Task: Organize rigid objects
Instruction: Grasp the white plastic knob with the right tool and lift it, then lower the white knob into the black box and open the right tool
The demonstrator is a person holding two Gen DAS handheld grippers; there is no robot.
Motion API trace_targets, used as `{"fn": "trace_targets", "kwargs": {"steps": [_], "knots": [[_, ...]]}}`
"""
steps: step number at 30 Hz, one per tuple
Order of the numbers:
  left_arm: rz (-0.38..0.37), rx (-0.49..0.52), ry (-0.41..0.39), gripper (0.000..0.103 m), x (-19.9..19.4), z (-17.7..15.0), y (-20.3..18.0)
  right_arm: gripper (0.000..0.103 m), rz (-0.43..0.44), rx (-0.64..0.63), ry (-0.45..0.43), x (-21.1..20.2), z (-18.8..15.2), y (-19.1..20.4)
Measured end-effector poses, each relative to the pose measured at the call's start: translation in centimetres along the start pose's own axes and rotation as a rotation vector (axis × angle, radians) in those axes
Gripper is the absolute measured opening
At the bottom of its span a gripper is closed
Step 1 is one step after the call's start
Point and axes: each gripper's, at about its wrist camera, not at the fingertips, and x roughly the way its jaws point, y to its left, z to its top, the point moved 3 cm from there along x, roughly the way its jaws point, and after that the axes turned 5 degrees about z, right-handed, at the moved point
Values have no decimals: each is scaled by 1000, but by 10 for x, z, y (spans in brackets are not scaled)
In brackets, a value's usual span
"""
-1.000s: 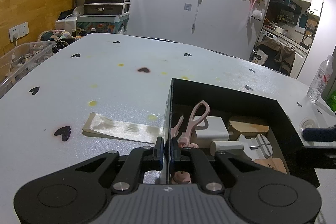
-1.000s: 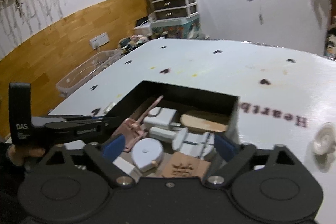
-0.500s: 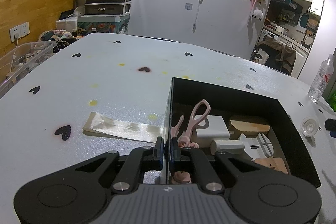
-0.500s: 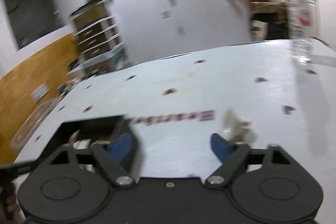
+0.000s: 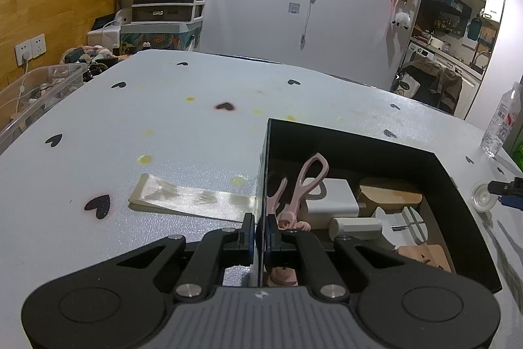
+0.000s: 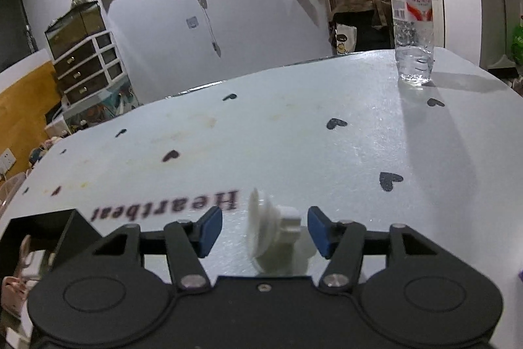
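- The right gripper [image 6: 264, 231] is standing wide open around a little white suction cup [image 6: 273, 236] on the table [image 6: 294, 152]. It is not holding anything.
- The cup is lying on its side between the blue pads [image 6: 209, 229], but nearer the right one. If the jaws are closing like this, one pad may be hitting first and pushing the cup away.
- The cup looks round and smooth, so it may be rolling or popping out when squeezed.
- The thin wide rim looks bendy. A grab on the rim may be slipping; the stubby knob looks like the safer spot.
- The left gripper [image 5: 260, 233] is shut tight on the wall of the black box [image 5: 359, 143], pinching the near left edge. This seems to be keeping the box in place.
- If the left gripper is tugging too hard, the box may be tipping and shaking the pink scissors [image 5: 304, 185] and the white charger [image 5: 333, 197] inside.
- The right gripper is sitting low, close to the table, pointing across it toward the water bottle [image 6: 412, 22], with the box off to its left.
- The left gripper is also low, pointing along the box wall.
- The cup is still outside the box, so I think the grab comes next.
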Motion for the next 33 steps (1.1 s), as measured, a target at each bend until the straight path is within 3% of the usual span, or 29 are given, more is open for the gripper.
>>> {"fn": "trace_targets", "kwargs": {"steps": [7,14,17,22,28,33], "knots": [[5,0,6,6,3,-1,-2,57,29,3,42,10,2,-3],[4,0,6,6,3,-2,-1,56,2,17,58,18,5,-7],[5,0,6,6,3,-1,-3,34,2,16,60,19,6,-7],[5,1,6,6,3,-1,-3,32,17,0,67,14,5,-4],[6,0,6,6,3,-1,-3,32,168,-54,30,-18,11,36],[5,1,6,6,4,-1,-3,32,351,-168,32,-45,12,87]]}}
